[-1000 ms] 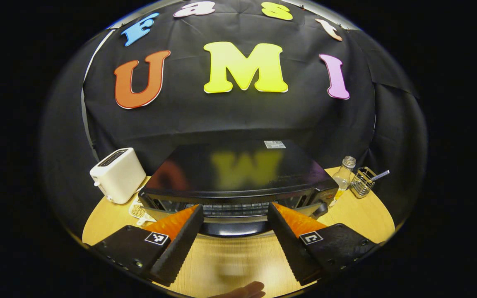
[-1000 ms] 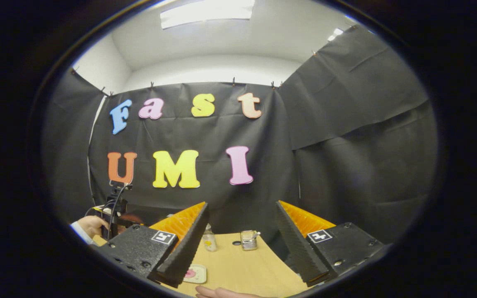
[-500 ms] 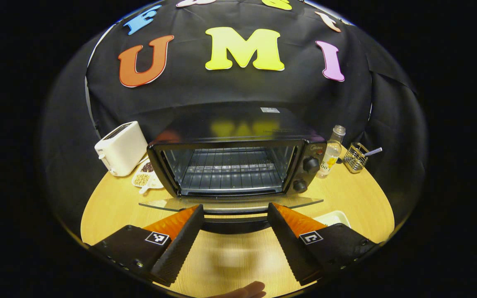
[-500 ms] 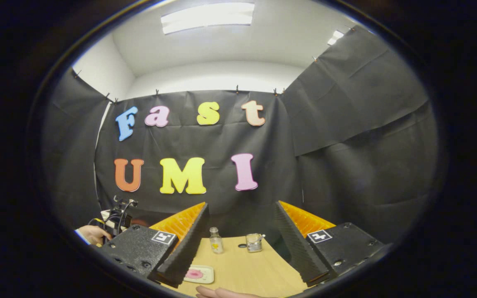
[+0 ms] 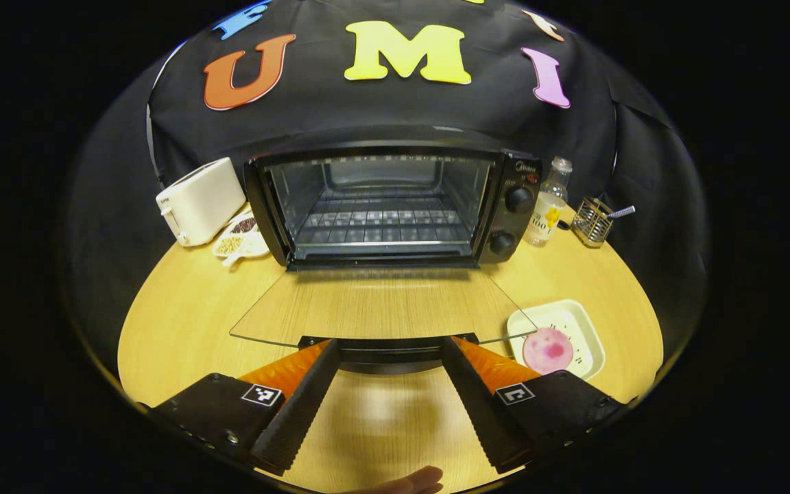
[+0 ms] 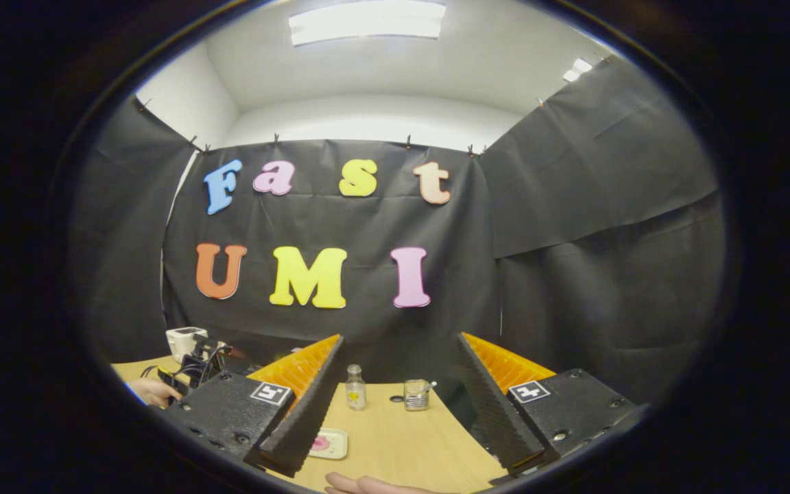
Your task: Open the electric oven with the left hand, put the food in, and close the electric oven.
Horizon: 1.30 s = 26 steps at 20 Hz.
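The black electric oven [image 5: 395, 199] stands at the back of the round wooden table, with a wire rack inside. Its glass door [image 5: 374, 305] lies folded down flat toward me. The door's dark handle [image 5: 388, 358] runs across the tips of my left gripper [image 5: 388, 343], whose fingers are spread wide apart; neither visibly pinches it. The food, a pink round piece on a white square plate [image 5: 553, 339], sits right of the door. In the right gripper view the plate [image 6: 330, 442] lies below my right gripper [image 6: 400, 338], which hangs open above the table with nothing in it.
A white toaster [image 5: 199, 199] and a small dish of beans [image 5: 237, 237] stand left of the oven. A glass bottle [image 5: 549, 206] and a wire holder [image 5: 594, 221] stand on its right. A person's hand [image 6: 155, 392] shows at the left.
The oven door has swung from nearly shut down to flat. My left gripper came down and back with the handle. The right gripper barely moved.
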Motion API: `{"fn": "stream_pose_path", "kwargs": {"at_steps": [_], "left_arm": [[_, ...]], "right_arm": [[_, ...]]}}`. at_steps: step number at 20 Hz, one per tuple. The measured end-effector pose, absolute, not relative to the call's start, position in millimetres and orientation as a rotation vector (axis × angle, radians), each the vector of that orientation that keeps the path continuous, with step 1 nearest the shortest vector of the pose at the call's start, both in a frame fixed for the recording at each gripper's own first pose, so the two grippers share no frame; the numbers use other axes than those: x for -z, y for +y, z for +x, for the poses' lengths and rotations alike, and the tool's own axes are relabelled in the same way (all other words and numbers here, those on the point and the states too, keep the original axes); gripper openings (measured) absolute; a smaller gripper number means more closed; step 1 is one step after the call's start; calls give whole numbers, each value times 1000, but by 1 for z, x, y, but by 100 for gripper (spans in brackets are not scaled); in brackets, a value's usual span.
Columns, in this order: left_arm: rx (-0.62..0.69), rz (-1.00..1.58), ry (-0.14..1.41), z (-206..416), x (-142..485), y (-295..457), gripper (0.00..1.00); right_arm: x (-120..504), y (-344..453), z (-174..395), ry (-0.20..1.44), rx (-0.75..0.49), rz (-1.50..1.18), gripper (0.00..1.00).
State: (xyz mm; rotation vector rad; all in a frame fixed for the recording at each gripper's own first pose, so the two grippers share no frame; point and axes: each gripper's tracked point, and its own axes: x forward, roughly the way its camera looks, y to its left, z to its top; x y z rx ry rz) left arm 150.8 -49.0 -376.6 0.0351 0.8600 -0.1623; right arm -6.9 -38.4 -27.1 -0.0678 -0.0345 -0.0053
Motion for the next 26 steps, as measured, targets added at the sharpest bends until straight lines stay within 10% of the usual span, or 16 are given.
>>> {"fn": "stream_pose_path", "kwargs": {"at_steps": [16,26], "left_arm": [[143,-135,827,138,383,-45,94],[186,-198,516,104,251,-45,94]], "right_arm": [[63,-12,20,106,-53,-115,96],[194,11,97,665,-176,-90,96]]}}
